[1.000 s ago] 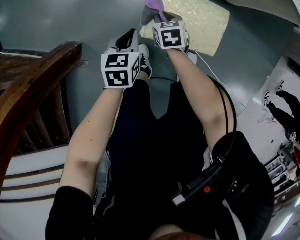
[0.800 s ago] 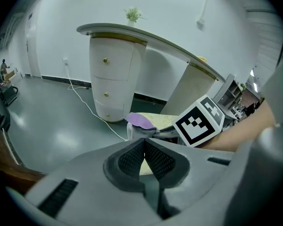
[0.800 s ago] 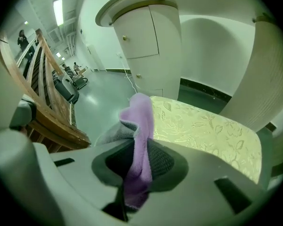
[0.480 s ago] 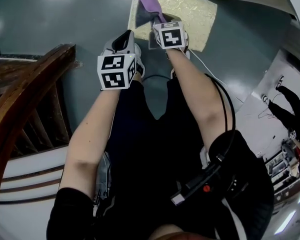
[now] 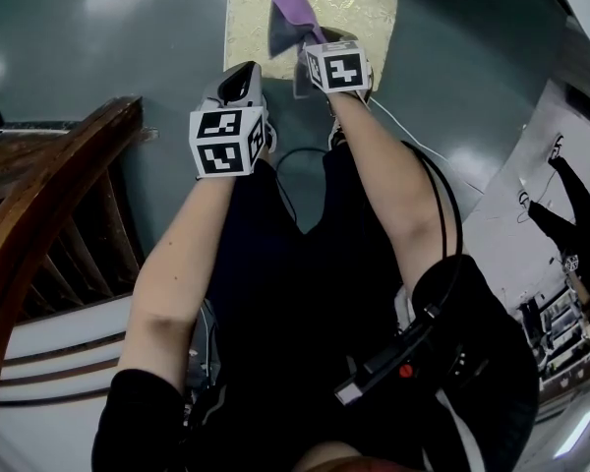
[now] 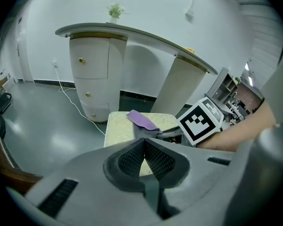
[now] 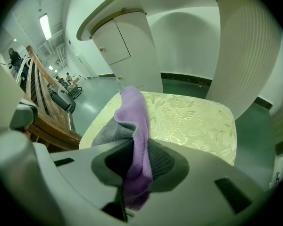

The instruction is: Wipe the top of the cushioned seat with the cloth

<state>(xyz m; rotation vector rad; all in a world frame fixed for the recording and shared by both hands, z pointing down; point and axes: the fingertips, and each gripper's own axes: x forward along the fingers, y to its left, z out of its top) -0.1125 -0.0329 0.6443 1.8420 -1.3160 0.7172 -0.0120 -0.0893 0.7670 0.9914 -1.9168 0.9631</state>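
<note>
My right claw [image 7: 137,166] clamps the purple cloth [image 7: 134,119], its loose end carried forward over the near edge of the cushioned seat [image 7: 198,121], ready to drag across the top. My left claw [image 6: 144,157], closed on nothing, hangs near-left, clear of the seat.

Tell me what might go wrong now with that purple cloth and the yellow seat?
The right gripper pinches only one fold of the purple cloth, the rest flopping loose; it might slip out or bunch when dragged across the cushioned seat. A white cable lies on the floor near the person's legs and could snag a step.
</note>
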